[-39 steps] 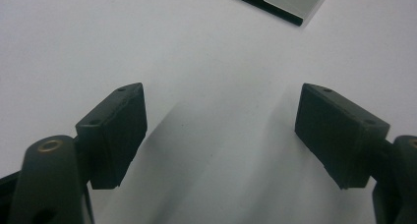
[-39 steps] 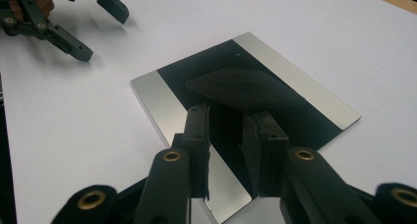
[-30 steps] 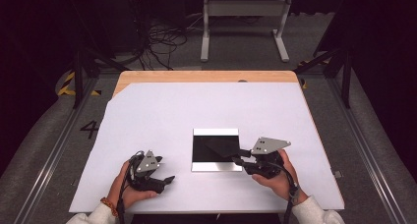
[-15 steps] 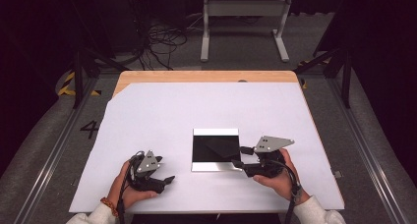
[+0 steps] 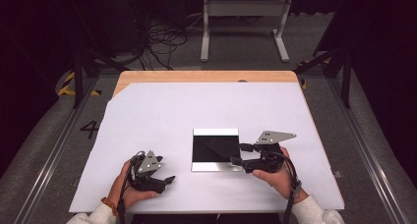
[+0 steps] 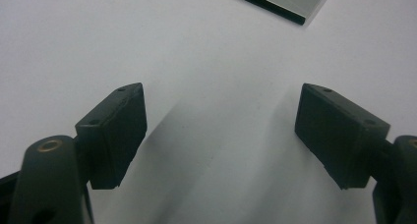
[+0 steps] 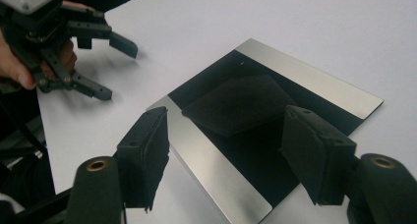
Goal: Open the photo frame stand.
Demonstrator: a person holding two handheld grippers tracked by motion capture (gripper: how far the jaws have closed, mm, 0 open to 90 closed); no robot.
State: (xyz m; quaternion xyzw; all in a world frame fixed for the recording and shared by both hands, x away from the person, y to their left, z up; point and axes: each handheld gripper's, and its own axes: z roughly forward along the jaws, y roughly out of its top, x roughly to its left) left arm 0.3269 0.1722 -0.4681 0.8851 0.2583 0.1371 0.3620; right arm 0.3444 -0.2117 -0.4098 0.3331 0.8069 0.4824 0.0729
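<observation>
While both grippers gape empty, white sheet (image 5: 162, 116) covers wooden table (image 5: 196, 76); mirrored plate (image 5: 215, 149) flat; dark room.

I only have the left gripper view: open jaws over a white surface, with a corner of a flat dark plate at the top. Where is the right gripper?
Observer: In the high view the right gripper is at the right edge of the plate, pointing at it.
Operator: Is it holding the plate?
Observer: No. Its jaws have just been opening. In the right gripper view the plate lies flat beneath the gap, and the pads look clear of it.
Operator: What does the whole plate look like?
Observer: It is square and glossy black in the middle, with a silver strip along two opposite edges. It lies flat on the white table cover.
</observation>
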